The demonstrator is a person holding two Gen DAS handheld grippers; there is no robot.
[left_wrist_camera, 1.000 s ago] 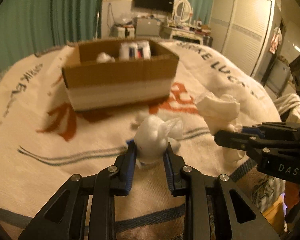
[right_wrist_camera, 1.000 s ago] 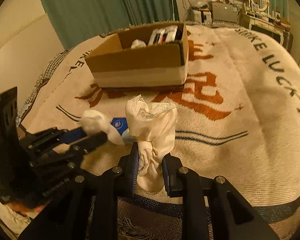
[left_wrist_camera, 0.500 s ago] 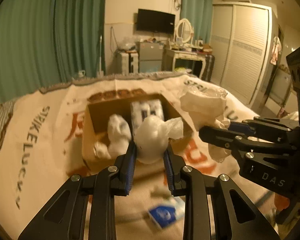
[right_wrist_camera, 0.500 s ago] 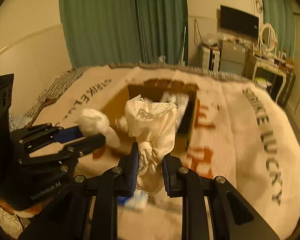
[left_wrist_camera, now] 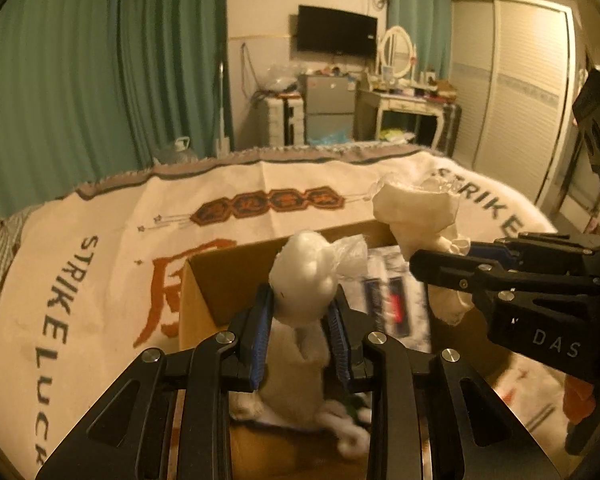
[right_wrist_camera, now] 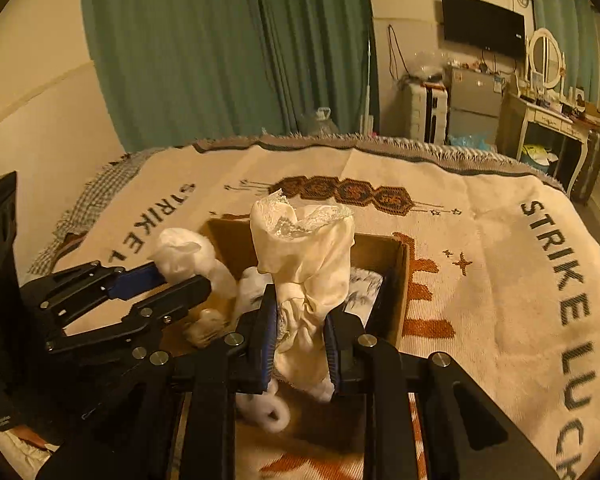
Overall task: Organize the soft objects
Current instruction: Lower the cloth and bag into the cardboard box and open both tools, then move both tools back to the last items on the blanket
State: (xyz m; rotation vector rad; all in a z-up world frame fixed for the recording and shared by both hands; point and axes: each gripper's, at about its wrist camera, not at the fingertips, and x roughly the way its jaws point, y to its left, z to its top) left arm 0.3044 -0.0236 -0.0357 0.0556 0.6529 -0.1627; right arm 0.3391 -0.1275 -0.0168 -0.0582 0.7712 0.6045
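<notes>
Bedroom scene in dim, warm light, seen from two cameras mounted on hand-held grippers. The left hand-held gripper point(left_wrist_camera: 300, 320) is clamped on a white plastic-wrapped soft bundle point(left_wrist_camera: 306, 276), which stands upright between its blue-padded fingers point(left_wrist_camera: 260, 336), above the open cardboard box point(left_wrist_camera: 220, 280). The right hand-held gripper point(right_wrist_camera: 302, 336) is closed around a cream cloth bundle point(right_wrist_camera: 304, 256) with a lacy top edge, also held upright over the box point(right_wrist_camera: 396, 276). In the left view, the right gripper point(left_wrist_camera: 440, 264) and its cream bundle point(left_wrist_camera: 416, 212) appear just to the right; in the right view, the left gripper point(right_wrist_camera: 160, 280) with its white bundle point(right_wrist_camera: 184, 252) appears to the left. Inside the box lie a white packet with blue and red print point(left_wrist_camera: 392, 300) and other white soft items point(right_wrist_camera: 252, 284). The box sits on a bed covered by a cream blanket point(right_wrist_camera: 500, 240) lettered "STRIKE LUCKY". Green curtains point(right_wrist_camera: 220, 60), a wall television point(left_wrist_camera: 337, 31) and a dressing table point(left_wrist_camera: 408, 100) stand behind.
</notes>
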